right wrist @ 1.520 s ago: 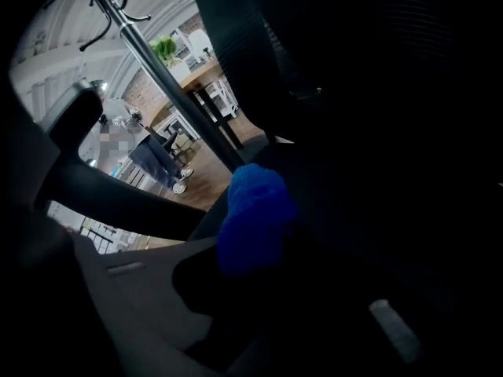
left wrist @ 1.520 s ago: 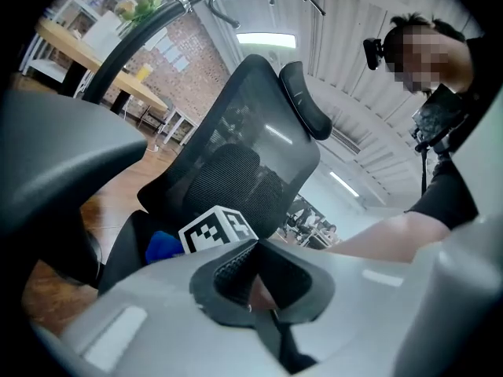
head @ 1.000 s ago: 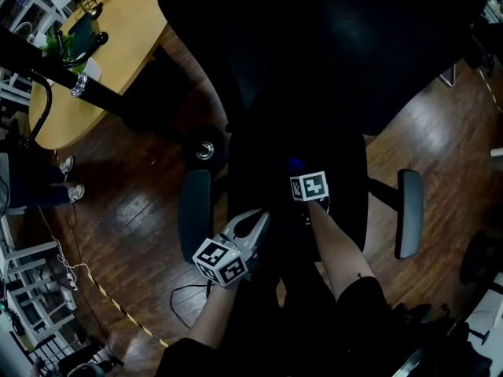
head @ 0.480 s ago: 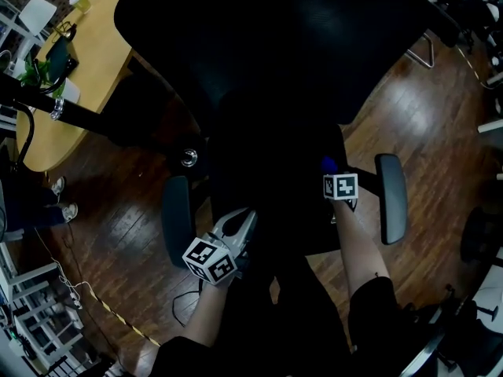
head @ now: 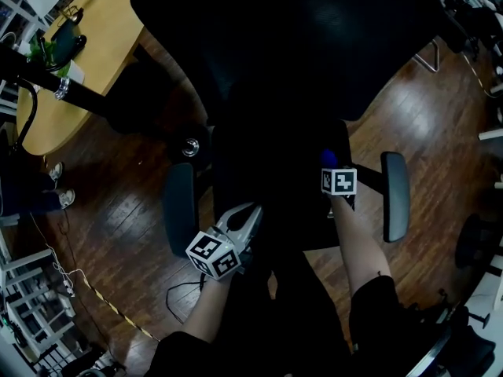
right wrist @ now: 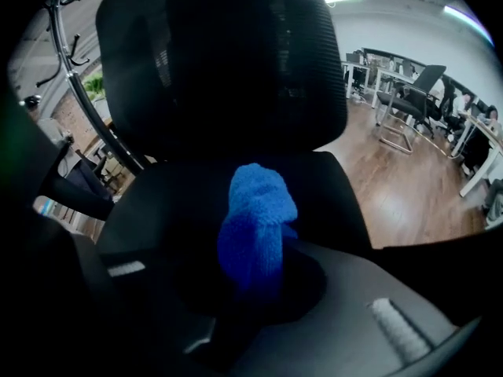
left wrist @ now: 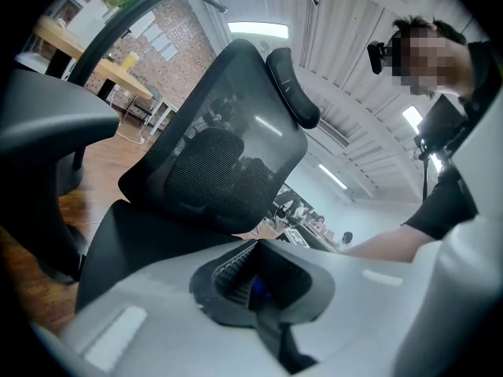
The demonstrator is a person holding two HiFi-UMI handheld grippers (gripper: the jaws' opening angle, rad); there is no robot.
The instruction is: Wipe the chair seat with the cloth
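Observation:
A black office chair fills the head view, its seat (head: pixel 271 179) dark between the left armrest (head: pixel 179 206) and the right armrest (head: pixel 394 195). My right gripper (head: pixel 334 167) is over the right part of the seat, shut on a blue cloth (head: pixel 328 158). In the right gripper view the cloth (right wrist: pixel 255 226) sticks up from the jaws of the right gripper (right wrist: pixel 259 281) in front of the seat (right wrist: pixel 173 203) and mesh backrest (right wrist: pixel 228 61). My left gripper (head: pixel 250 214) hovers at the seat's front left. In its own view the left gripper (left wrist: pixel 253 246) is shut and holds nothing.
A round wooden table (head: pixel 102 53) stands at the upper left beside a black pole (head: pixel 47 81). A cable (head: pixel 185 289) lies on the wood floor (head: pixel 118 218). Other chairs and desks (right wrist: pixel 409 100) stand further off to the right.
My right gripper has carried the blue cloth rightward across the seat, nearer the right armrest. The left gripper has stayed at the seat's front left.

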